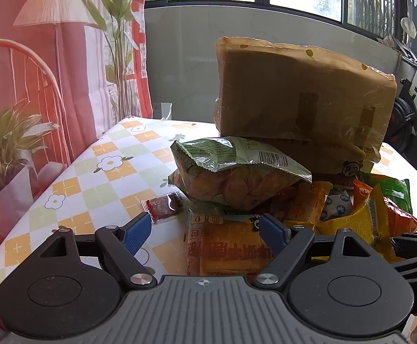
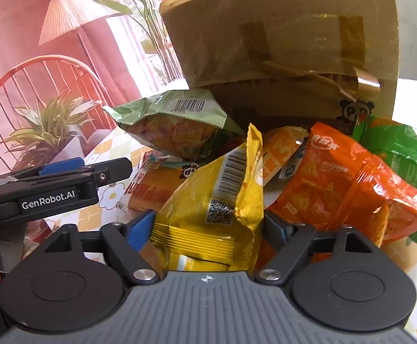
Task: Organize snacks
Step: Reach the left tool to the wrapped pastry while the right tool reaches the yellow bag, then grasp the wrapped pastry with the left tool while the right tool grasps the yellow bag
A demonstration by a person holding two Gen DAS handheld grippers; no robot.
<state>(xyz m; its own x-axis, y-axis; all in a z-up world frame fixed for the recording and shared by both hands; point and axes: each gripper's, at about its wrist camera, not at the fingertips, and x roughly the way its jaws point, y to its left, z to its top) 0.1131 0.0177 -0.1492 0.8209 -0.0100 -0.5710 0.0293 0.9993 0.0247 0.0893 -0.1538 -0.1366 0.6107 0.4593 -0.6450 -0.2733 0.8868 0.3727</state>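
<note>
A pile of snack bags lies on the checkered table (image 1: 94, 172) in front of a brown cardboard box (image 1: 303, 94) that rests tilted on the pile. My left gripper (image 1: 205, 229) is open, its blue fingertips on either side of a flat orange packet (image 1: 228, 246) without touching it. A green chip bag (image 1: 237, 172) sits just beyond. In the right wrist view my right gripper (image 2: 208, 226) has a crumpled yellow bag (image 2: 208, 200) between its pads, which press on both sides of it. The left gripper (image 2: 116, 169) shows from the side at the left.
A small red packet (image 1: 162, 205) lies alone on the table left of the pile. An orange bag (image 2: 337, 189) and a green bag (image 2: 403, 154) lie right of the yellow one. A red chair (image 2: 36, 86), a potted plant (image 1: 8, 143) and an exercise bike (image 1: 409, 120) stand around the table.
</note>
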